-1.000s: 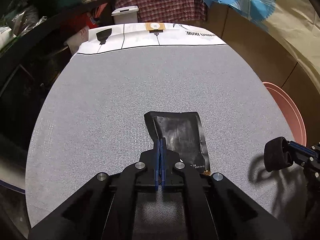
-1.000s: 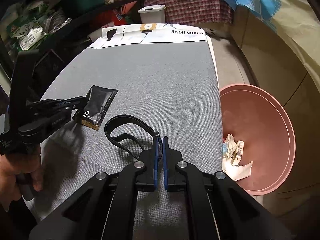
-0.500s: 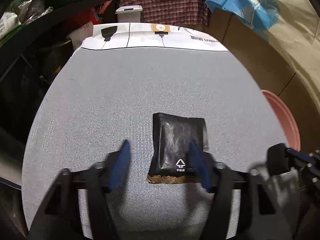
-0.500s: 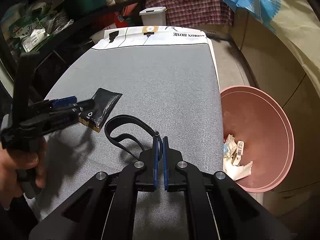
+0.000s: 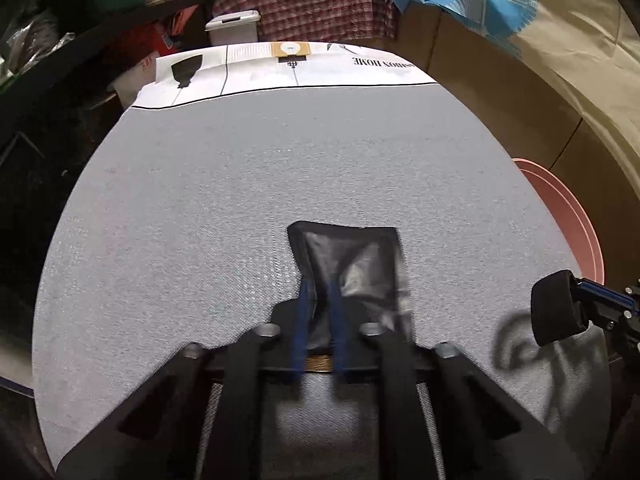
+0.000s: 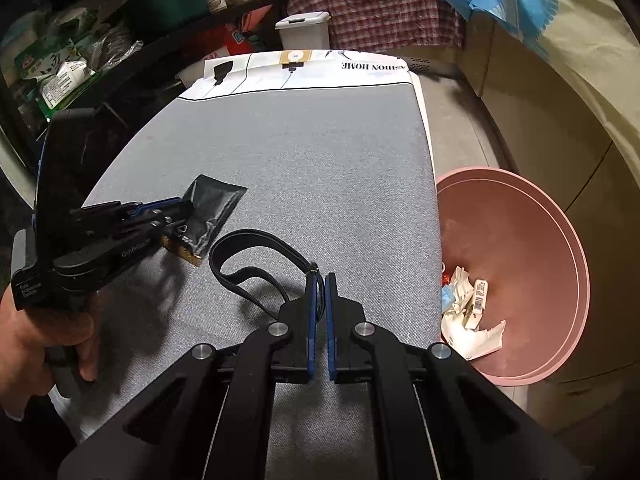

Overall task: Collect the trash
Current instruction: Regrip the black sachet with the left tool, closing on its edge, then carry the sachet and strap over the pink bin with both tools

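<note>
A black foil sachet with a gold bottom strip lies on the grey ironing board. My left gripper is closing on the sachet's left part, its blurred blue fingers a narrow gap apart with foil between them. The sachet also shows in the right wrist view, with the left gripper at its near end. My right gripper is shut on a black strap loop that rests on the board. A pink bin stands right of the board.
The bin holds crumpled paper and wrappers. The board's far end has a white printed cover. Dark shelves with clutter run along the left. A plaid cloth and a beige wall lie behind and right.
My left gripper opened wide over the sachet half a second ago and has now closed most of the way onto it. The right gripper has kept still on the strap.
</note>
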